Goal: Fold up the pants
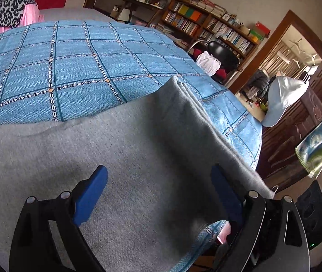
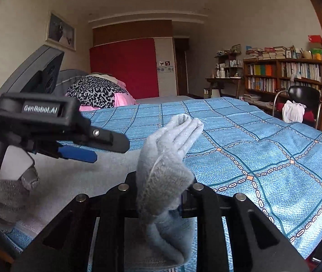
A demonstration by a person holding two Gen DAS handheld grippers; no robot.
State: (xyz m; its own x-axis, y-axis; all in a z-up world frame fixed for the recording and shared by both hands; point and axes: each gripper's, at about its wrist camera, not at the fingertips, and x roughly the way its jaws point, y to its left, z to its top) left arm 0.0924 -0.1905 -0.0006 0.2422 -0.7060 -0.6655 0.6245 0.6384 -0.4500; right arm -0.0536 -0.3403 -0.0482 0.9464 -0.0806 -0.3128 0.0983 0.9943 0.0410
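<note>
The grey pants [image 1: 120, 149] lie on the blue checked bedspread [image 1: 74, 68], with a folded edge running to the right side. My left gripper [image 1: 158, 176] is open, its blue fingers [image 1: 90, 195] spread just above the flat grey fabric. In the right wrist view my right gripper [image 2: 163, 190] is shut on a bunched end of the grey pants [image 2: 167, 158], lifted off the bedspread [image 2: 262, 149]. The left gripper [image 2: 79, 154] shows there at left, held by a gloved hand over the pants.
A leopard-print and pink bedding pile [image 2: 99, 93] lies at the far end of the bed. A black chair with clothes [image 2: 301, 104] and a bookshelf [image 2: 283, 74] stand to the right. A pale cap [image 1: 283, 99] hangs on the wooden footboard past the bed edge.
</note>
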